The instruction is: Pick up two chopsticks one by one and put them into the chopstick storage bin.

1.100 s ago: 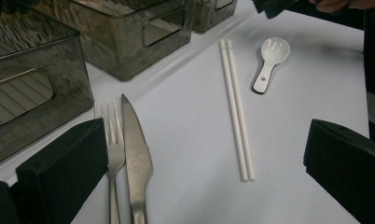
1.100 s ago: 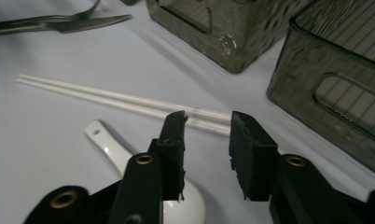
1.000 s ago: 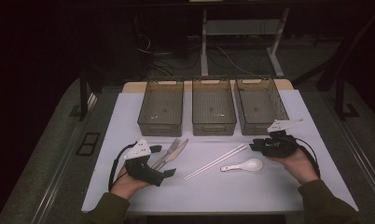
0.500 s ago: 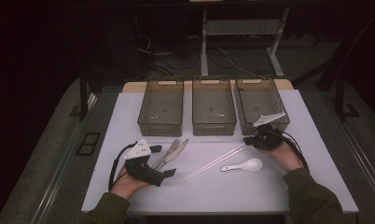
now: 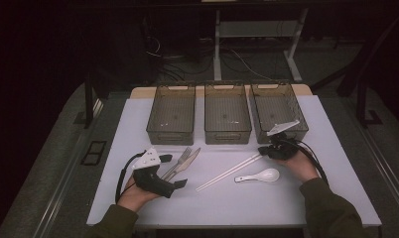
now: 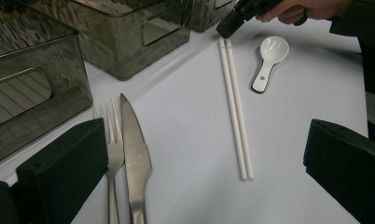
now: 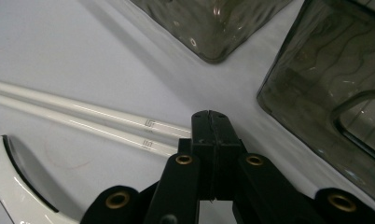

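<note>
Chopsticks [image 5: 230,171] lie slanted on the table [image 5: 336,198], and our right hand-held gripper [image 5: 261,150] sits at their far end beside the right bin [image 5: 278,110], jaws pressed together; whether they pinch the tips we cannot tell. That end stands clear of the spoon [image 5: 259,176]. Our left hand-held gripper [image 5: 172,171] rests spread beside the fork [image 5: 180,159] and knife [image 5: 185,162], likely waiting for them.
</note>
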`<act>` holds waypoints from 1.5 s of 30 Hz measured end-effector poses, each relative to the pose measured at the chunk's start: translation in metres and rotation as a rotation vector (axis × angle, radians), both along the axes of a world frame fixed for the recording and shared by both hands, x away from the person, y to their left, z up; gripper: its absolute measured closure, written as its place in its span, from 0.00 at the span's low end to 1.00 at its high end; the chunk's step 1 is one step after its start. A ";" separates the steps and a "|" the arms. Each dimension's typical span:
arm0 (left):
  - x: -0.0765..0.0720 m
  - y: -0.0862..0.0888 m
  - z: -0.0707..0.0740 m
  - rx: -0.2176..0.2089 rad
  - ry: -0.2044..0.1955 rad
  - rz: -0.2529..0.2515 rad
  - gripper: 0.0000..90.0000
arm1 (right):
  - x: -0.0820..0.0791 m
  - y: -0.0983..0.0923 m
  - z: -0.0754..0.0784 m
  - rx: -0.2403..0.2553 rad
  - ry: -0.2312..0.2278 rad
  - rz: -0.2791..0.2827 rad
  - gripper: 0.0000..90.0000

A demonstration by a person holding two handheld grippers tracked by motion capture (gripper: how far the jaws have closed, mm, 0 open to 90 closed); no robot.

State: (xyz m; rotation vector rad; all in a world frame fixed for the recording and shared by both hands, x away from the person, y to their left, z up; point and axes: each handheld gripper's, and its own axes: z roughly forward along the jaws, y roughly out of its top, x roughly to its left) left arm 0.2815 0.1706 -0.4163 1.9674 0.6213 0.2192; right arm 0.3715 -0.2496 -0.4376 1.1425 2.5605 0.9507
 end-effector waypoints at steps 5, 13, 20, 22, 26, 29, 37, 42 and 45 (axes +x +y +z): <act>0.000 0.000 0.000 -0.001 0.000 -0.002 0.00 | -0.001 0.000 0.000 -0.010 0.021 0.011 0.99; 0.000 0.000 0.000 -0.001 0.001 -0.004 0.00 | -0.007 -0.002 -0.002 -0.029 0.053 0.054 0.99; -0.001 0.000 0.000 -0.001 0.000 -0.004 0.00 | -0.013 -0.004 0.000 -0.038 0.074 0.078 0.99; -0.001 0.000 0.000 -0.001 0.001 -0.004 0.00 | -0.015 -0.005 0.000 -0.039 0.082 0.089 0.99; -0.001 0.000 0.000 -0.001 0.001 -0.004 0.00 | -0.020 -0.006 0.001 -0.043 0.092 0.105 0.99; -0.001 0.000 0.000 -0.001 0.002 -0.004 0.00 | -0.022 -0.006 0.002 -0.046 0.093 0.115 0.99; -0.001 0.000 0.000 -0.001 0.002 -0.004 0.00 | -0.019 -0.007 0.009 -0.022 0.044 0.105 0.99; 0.000 -0.001 0.000 0.002 0.002 -0.008 0.00 | -0.007 -0.001 0.016 0.001 0.012 0.090 0.99; 0.000 -0.001 0.000 0.003 0.006 -0.008 0.00 | 0.007 0.010 0.013 -0.008 0.006 0.091 0.99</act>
